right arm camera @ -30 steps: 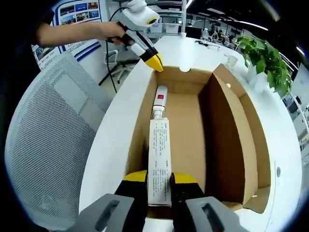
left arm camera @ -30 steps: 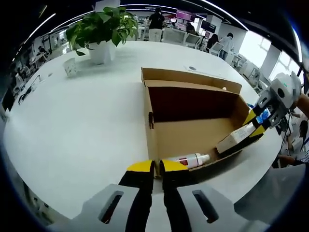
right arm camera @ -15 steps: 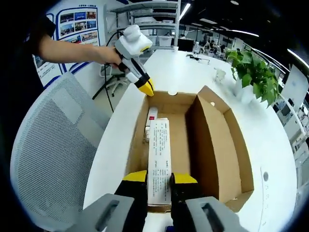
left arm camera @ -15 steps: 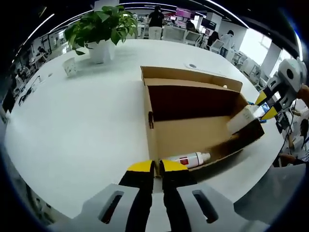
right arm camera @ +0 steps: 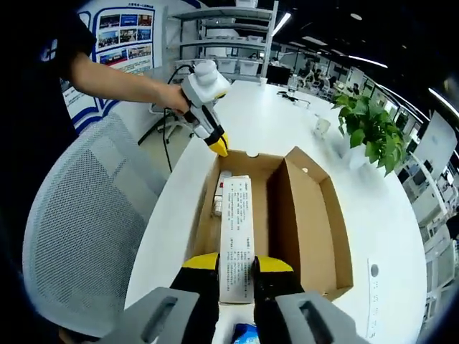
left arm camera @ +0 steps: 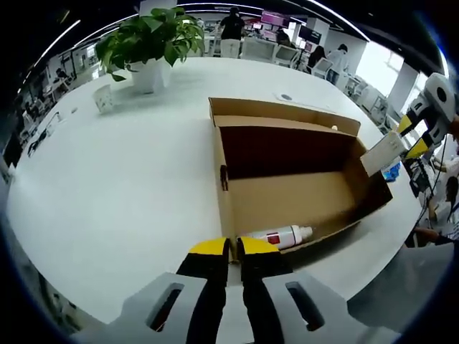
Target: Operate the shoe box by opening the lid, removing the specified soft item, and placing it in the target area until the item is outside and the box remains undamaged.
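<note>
Wide white counter (left arm camera: 107,186), rounded at its edges, carrying an open cardboard shoe box (left arm camera: 287,193) at frame centre in the left gripper view, lid flap standing along the far side. Inside the box, near the lower wall, a white bottle (left arm camera: 281,236) with a red label, lying on its side. Left tongs (left arm camera: 228,247) at bottom centre, yellow tips clenched on the near wall of the box. At the right edge of the same view, right tongs (left arm camera: 409,140) raised off the box end, grasping a white carton (left arm camera: 383,152) clear of the cardboard. In the right gripper view, right tongs (right arm camera: 237,264) at bottom centre, clamped on the long white carton (right arm camera: 236,244) with printed text, held over the box (right arm camera: 301,222) below; a small blue item (right arm camera: 244,335) just under the jaws. Upper left of the counter: potted green plant (left arm camera: 152,39) in a white pot, a small white cup (left arm camera: 105,99) beside it. Beyond: open office with desks, ceiling strip lights, standing people in the distance. Left of the right gripper view: grey mesh chair back (right arm camera: 79,236), posters on a wall, shelving.
</note>
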The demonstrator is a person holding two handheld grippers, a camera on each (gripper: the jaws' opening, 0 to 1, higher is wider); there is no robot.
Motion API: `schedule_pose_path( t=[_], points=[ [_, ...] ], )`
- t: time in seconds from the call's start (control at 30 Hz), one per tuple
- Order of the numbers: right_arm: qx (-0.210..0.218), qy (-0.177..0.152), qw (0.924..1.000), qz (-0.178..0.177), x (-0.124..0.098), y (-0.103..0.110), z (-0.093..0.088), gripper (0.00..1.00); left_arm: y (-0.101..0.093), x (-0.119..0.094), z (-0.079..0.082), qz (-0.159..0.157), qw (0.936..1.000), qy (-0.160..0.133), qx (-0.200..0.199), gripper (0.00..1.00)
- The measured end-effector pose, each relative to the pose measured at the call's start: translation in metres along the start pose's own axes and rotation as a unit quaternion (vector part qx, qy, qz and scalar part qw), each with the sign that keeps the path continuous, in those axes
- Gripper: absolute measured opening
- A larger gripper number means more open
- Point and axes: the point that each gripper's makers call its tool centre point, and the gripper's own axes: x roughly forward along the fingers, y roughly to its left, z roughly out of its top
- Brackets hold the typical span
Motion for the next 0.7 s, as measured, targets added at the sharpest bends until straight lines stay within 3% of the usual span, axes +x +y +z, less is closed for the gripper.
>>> schedule_pose_path(
  t=[0.7],
  points=[
    [0.009, 0.012, 0.9996, -0.023, -0.051, -0.006, -0.029, 0.12, 0.000, 0.001, -0.001, 0.000, 1.0000, 0.005, 0.000, 0.03]
  ],
)
